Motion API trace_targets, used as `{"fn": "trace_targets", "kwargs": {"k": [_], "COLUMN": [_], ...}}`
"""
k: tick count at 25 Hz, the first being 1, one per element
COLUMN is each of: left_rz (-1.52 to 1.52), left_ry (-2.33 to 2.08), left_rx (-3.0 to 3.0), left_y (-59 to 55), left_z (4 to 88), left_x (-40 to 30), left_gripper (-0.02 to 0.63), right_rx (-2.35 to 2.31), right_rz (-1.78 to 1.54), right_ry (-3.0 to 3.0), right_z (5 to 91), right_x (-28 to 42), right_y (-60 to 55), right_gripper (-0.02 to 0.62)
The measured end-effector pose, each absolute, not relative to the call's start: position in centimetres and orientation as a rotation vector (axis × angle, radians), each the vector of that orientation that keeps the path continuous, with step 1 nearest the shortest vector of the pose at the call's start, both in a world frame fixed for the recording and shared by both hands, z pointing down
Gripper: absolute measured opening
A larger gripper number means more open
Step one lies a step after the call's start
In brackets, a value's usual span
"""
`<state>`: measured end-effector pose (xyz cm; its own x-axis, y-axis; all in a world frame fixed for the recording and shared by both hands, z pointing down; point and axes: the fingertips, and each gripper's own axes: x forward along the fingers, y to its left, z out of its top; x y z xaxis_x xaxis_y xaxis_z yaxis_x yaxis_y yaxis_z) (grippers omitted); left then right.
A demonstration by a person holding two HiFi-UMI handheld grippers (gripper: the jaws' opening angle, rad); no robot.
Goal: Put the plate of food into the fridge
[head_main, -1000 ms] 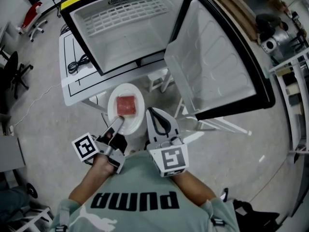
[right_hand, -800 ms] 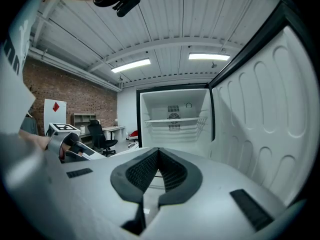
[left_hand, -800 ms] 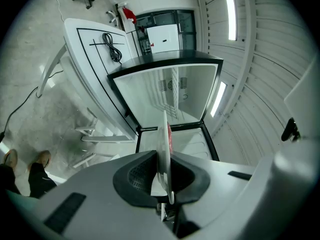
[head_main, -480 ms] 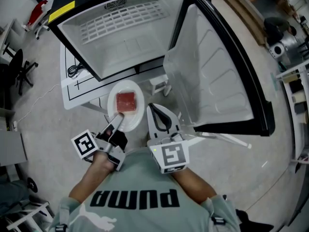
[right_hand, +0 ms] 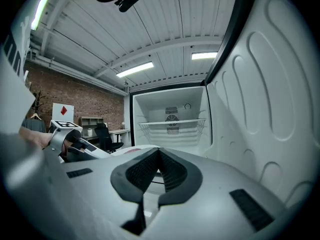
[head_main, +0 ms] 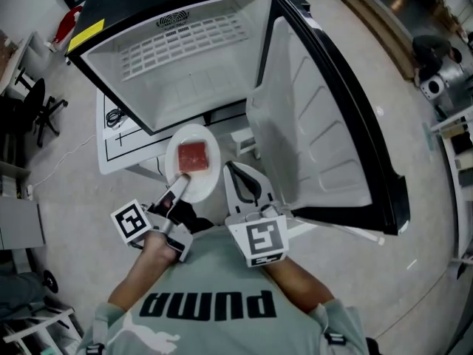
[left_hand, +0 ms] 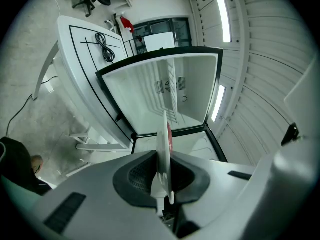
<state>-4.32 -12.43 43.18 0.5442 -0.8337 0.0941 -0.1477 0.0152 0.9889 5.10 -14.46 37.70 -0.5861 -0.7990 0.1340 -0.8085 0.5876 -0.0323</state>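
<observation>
A white plate [head_main: 194, 176] carries a red slab of food [head_main: 194, 157]. My left gripper [head_main: 181, 186] is shut on the plate's near rim and holds it level in front of the open fridge [head_main: 185, 72]. In the left gripper view the plate [left_hand: 163, 144] stands edge-on between the pads, with the red food [left_hand: 169, 134] past them. My right gripper [head_main: 232, 168] hangs just right of the plate, shut, with nothing in it. The right gripper view looks past the right gripper [right_hand: 159, 153] into the empty fridge [right_hand: 172, 129] and at its wire shelf [right_hand: 172, 122].
The fridge door [head_main: 318, 124] swings wide open on the right. Below the fridge's left side are a white table [head_main: 118, 143] with a black cable [head_main: 114, 117] and a small white stool [head_main: 244, 133]. An office chair [head_main: 33, 109] stands far left.
Both grippers and the plate have come closer to the open fridge, which now looms larger. The left grip on the plate is unchanged.
</observation>
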Motion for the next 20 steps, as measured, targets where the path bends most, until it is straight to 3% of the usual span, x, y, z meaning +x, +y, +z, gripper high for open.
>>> {"fn": "trace_targets", "kwargs": {"k": [20], "left_rz": [-0.644], "left_ry": [-0.871], "left_rx": [1.464], "left_y": [-19.1], "left_z": [44.7], "left_x": [-4.7], "left_gripper": [0.035], "right_rx": [1.411], "right_rz": [0.182], "right_ry": [-2.654], "right_z": [38.5], "right_x": [4.8], "right_y": [-18.7], "right_gripper": [0.005]}}
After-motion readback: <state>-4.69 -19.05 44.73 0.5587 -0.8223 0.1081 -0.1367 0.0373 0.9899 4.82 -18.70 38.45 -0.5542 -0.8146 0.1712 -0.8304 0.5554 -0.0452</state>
